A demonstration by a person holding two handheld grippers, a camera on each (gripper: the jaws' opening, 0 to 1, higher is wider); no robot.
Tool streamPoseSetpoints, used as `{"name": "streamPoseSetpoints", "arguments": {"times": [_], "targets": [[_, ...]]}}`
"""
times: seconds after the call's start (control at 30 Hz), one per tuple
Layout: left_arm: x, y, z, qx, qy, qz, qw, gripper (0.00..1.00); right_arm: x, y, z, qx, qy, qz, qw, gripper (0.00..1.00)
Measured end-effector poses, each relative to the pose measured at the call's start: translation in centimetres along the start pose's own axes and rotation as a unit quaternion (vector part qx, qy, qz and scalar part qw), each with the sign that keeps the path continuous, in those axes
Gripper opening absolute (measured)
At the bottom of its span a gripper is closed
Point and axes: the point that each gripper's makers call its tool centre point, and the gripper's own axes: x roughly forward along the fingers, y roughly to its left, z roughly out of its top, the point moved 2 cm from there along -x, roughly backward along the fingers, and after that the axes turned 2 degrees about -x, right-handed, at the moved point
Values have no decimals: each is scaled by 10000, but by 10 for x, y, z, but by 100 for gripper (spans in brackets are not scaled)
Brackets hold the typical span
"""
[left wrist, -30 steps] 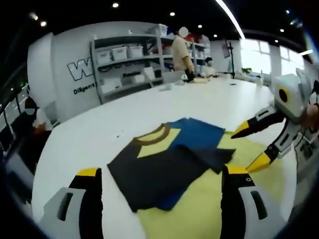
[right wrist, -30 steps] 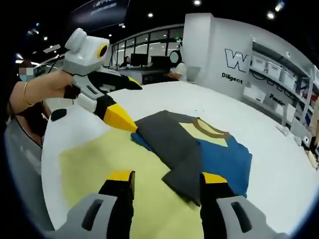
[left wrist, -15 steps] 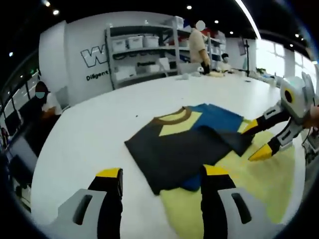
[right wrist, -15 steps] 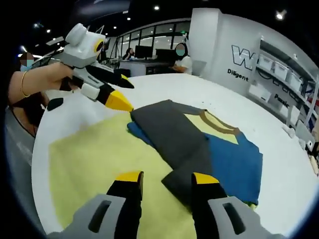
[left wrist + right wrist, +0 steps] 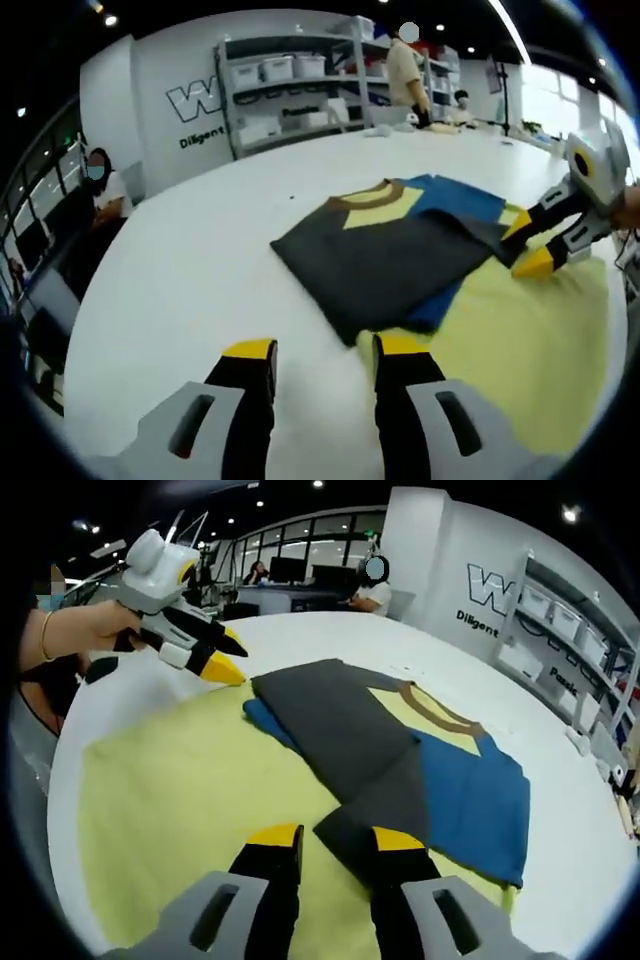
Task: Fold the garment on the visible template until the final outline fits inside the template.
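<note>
— Where is the shirt?

— The shirt point(image 5: 395, 250) lies partly folded on the white table point(image 5: 190, 280). One side rests on the yellow template point(image 5: 190, 780), the rest sticks out past its edge.

— And the grippers?

— The left gripper point(image 5: 318, 350) hangs near the template's corner, jaws a bit apart, holding nothing. The right gripper point(image 5: 335, 837) is at the shirt's dark corner, jaws a little apart; I cannot tell if it grips the cloth.

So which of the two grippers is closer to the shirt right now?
Right gripper: its fingers reach the shirt's dark corner. Left gripper sits just short of the near edge.
</note>
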Motion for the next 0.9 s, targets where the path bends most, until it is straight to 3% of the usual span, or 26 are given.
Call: {"name": "streamPoseSetpoints", "arguments": {"times": [0.13, 0.47, 0.73, 0.9], "targets": [[4, -1, -7, -5, 54, -93, 9999, 30, 1, -2, -1, -15, 41, -55, 10000, 11], [17, -4, -1, -183, -69, -181, 9996, 24, 2, -8, -2, -64, 123, -214, 9997, 0], [21, -15, 1, -402, -101, -429, 9982, 5, 2, -11, -2, -5, 120, -224, 9997, 0], [21, -12, 1, -463, -84, -312, 9984, 0, -3, -19, 3, 160, -15, -321, 9994, 0]]}}
